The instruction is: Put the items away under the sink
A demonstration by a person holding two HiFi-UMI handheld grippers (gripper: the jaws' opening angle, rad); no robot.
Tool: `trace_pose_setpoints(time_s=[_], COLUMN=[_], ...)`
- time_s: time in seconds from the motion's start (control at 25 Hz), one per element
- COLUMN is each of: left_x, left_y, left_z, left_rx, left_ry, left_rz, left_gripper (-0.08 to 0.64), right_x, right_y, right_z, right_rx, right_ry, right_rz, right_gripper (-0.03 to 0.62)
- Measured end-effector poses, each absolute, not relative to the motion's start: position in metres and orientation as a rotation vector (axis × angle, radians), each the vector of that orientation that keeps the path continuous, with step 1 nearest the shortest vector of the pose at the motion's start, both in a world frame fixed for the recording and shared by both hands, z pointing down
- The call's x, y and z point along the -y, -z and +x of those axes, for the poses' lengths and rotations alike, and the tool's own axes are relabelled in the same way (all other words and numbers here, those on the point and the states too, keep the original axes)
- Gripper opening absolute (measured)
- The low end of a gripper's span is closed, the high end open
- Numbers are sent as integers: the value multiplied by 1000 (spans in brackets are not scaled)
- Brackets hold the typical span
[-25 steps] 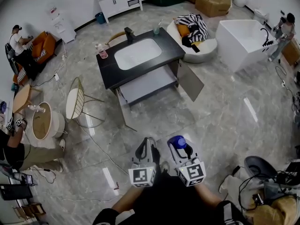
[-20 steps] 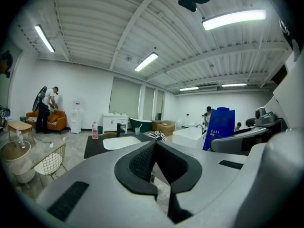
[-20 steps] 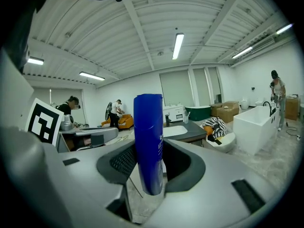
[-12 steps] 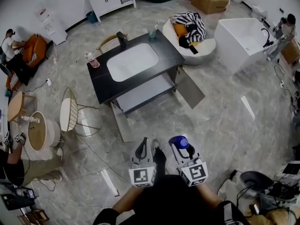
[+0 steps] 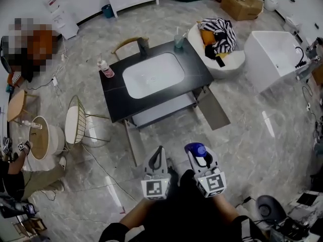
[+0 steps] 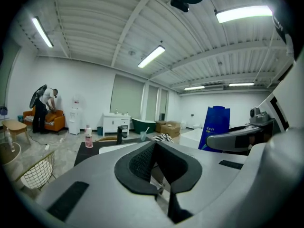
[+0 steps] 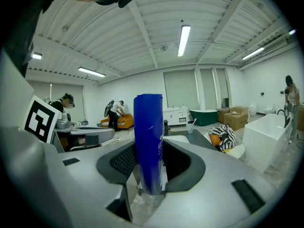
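A black-topped sink cabinet (image 5: 115, 94) with a white basin stands on the floor ahead, its two lower doors (image 5: 214, 110) swung open onto a bare shelf. On its top stand a pink bottle (image 5: 105, 68), a black faucet (image 5: 143, 45) and a cup (image 5: 178, 41) with a toothbrush. My right gripper (image 5: 198, 155) is shut on an upright blue bottle (image 7: 148, 137), held low in front of me; the bottle (image 6: 214, 127) also shows in the left gripper view. My left gripper (image 5: 157, 155) hangs beside it, jaws (image 6: 154, 144) shut with nothing between them. Both are well short of the cabinet.
A wire chair (image 5: 78, 117) and a round low table (image 5: 43, 135) stand left of the cabinet, with a cable (image 5: 106, 173) trailing over the floor. A white armchair (image 5: 222, 59) with a striped cloth and a white tub (image 5: 275, 52) are at the right. A person (image 5: 17, 170) sits at the lower left.
The sink cabinet has slid lower in the head view and looks a little nearer. Both grippers keep the same pose, and the blue bottle stays in the right one.
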State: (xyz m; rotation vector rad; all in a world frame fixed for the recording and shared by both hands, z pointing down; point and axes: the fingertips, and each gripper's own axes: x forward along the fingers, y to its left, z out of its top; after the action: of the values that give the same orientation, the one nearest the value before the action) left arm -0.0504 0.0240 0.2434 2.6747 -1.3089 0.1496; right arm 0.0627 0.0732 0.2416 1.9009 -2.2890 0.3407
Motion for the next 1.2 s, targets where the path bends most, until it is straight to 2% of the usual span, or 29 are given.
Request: trace_pose_setpoints(time_s=[0.4,0.6,1.2], left_x=[44,69,157], left_y=[-263,-301,-506], left_z=[-12,13,13], left_rx=[1486,1608,1656], left_ry=[-149,-194,-87], left_rz=[2593,2521,2390], left_gripper=[15,15,15], right_x=[13,48,146], right_y=[-264,-301,-524], right_z=[105,139,148], right_rx=[2444,2486,2479], right_ry=[-305,-283,-299], right_rz=[1742,1631,1560], right_gripper=[158,158,158])
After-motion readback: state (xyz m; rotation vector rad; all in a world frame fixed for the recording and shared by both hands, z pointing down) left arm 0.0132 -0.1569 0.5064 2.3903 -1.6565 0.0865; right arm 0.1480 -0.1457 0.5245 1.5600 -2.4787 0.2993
